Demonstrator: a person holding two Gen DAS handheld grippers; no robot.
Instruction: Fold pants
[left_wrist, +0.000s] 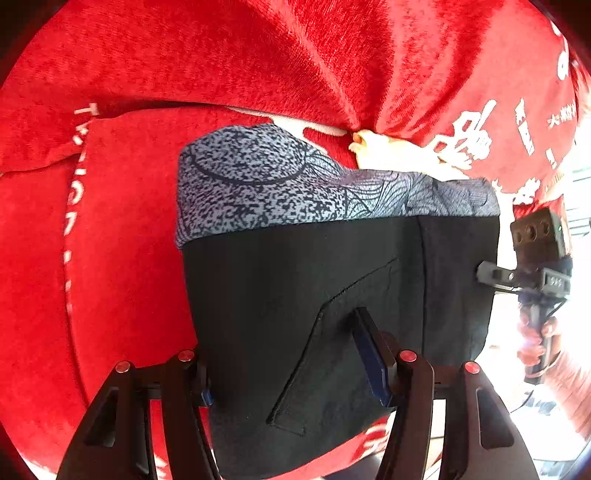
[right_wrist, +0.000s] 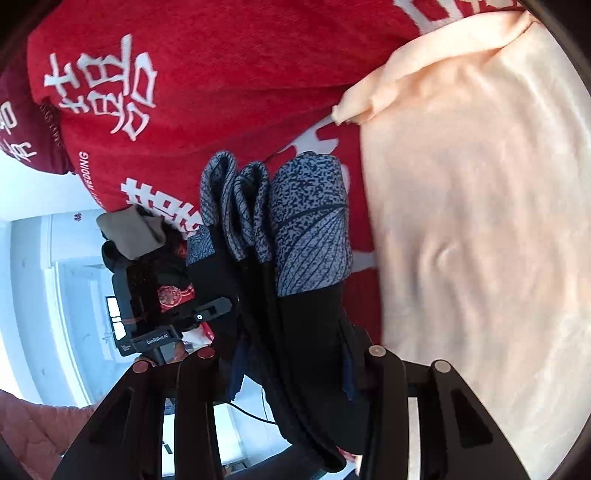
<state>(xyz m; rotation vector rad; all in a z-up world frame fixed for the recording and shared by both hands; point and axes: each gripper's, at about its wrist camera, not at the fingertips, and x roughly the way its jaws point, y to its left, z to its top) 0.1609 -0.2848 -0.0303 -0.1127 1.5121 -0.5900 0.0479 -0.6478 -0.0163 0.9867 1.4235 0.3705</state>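
Both of my wrist cameras give strong fisheye bending, with a dark vignette at the corners. Daylight is hard and bright. In my left view, the area right of the black pants (left_wrist: 332, 295) is blown out to white glare, washing over the hand (left_wrist: 535, 343) there. In my right view, the white room left of the pants is overexposed. The peach cloth (right_wrist: 480, 221) looks soft and slightly blurred. The pants' black fabric loses detail in shadow.
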